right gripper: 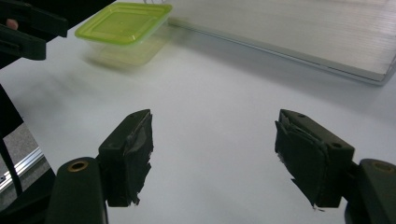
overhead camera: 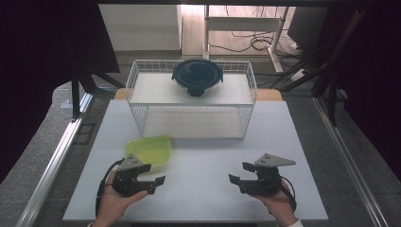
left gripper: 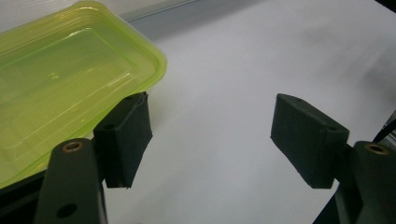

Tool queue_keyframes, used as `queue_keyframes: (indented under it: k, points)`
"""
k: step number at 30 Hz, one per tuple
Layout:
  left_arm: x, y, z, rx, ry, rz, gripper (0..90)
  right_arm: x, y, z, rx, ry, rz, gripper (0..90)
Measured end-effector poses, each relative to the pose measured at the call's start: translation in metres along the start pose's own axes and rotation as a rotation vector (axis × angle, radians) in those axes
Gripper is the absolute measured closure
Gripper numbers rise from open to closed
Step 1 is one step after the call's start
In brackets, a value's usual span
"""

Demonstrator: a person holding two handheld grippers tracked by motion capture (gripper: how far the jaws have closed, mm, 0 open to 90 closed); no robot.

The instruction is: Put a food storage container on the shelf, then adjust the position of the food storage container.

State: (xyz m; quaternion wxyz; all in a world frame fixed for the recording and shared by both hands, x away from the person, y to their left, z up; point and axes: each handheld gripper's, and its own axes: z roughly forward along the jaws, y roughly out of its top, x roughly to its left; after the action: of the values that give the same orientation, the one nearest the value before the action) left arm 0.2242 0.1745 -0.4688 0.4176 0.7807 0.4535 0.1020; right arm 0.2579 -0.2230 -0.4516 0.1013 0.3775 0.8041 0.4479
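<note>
While both hands rest low over the near part of the white table (overhead camera: 198, 142), the left gripper (overhead camera: 153, 173) stands with its jaws wide apart and nothing between them, its pads over bare table top. In the left gripper view the same gap shows white surface alone, and the green container (left gripper: 65, 88) lies just beside the left jaw, its rounded corner close to that pad but not gripped by it; whether the jaw's outer face touches the rim I cannot tell. Seen from the high view, the green container (overhead camera: 149, 150) sits right ahead of the left gripper and slightly to its outer side, lid on, flat on the table.

The right gripper (overhead camera: 241, 173) is likewise spread wide and holds nothing, its jaws pointing inward toward the left one, with open table between the two. From the right gripper view the green container (right gripper: 123, 23) lies well ahead and off to the left of the jaws, and part of the other gripper shows dark at the top left edge.

Farther out, beyond both grippers, a white wire basket (overhead camera: 191, 99) stands across the far half of the table. On its upper shelf rests a round container with a dark lid (overhead camera: 197, 76), well apart from either gripper
</note>
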Motion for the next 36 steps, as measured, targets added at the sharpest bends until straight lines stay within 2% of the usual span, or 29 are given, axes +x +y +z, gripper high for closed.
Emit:
queue_keyframes:
  k: [4,8,13,16,18,24,28,29,30,33,36]
  points:
    - [0.0,0.002,-0.001,-0.003,0.004,0.004,27.0,-0.003,-0.001,0.0,0.007,-0.002,0.008,27.6]
    - [0.001,0.004,0.0,0.0,0.009,0.004,27.3,-0.004,-0.001,-0.001,0.005,0.033,0.035,27.3]
    - [0.004,0.012,-0.004,-0.018,0.021,0.01,29.1,-0.004,-0.002,0.0,0.01,0.03,0.032,27.0]
    - [0.011,0.019,-0.007,-0.022,0.034,-0.006,30.4,-0.005,-0.003,0.001,0.012,0.037,0.04,26.9]
    - [0.017,0.025,-0.008,-0.019,0.058,-0.024,30.6,-0.006,-0.003,0.001,0.016,0.037,0.047,26.9]
    - [0.038,0.04,-0.008,-0.01,0.103,-0.032,34.3,-0.01,-0.004,-0.001,0.014,0.028,0.06,26.9]
    - [0.054,0.05,-0.011,-0.026,0.125,-0.041,42.8,-0.013,-0.004,-0.001,0.016,0.026,0.068,26.9]
    - [0.059,0.054,-0.012,-0.032,0.126,-0.046,45.8,-0.013,-0.004,-0.001,0.016,0.025,0.071,26.9]
    - [0.063,0.056,-0.013,-0.036,0.12,-0.044,52.4,-0.013,-0.005,-0.001,0.015,0.021,0.075,26.9]
    - [0.071,0.064,-0.017,-0.047,0.122,-0.042,55.5,-0.014,-0.005,0.0,0.015,0.014,0.08,26.9]
    - [0.079,0.068,-0.018,-0.036,0.128,-0.05,60.6,-0.014,-0.005,0.0,0.019,0.012,0.081,26.9]
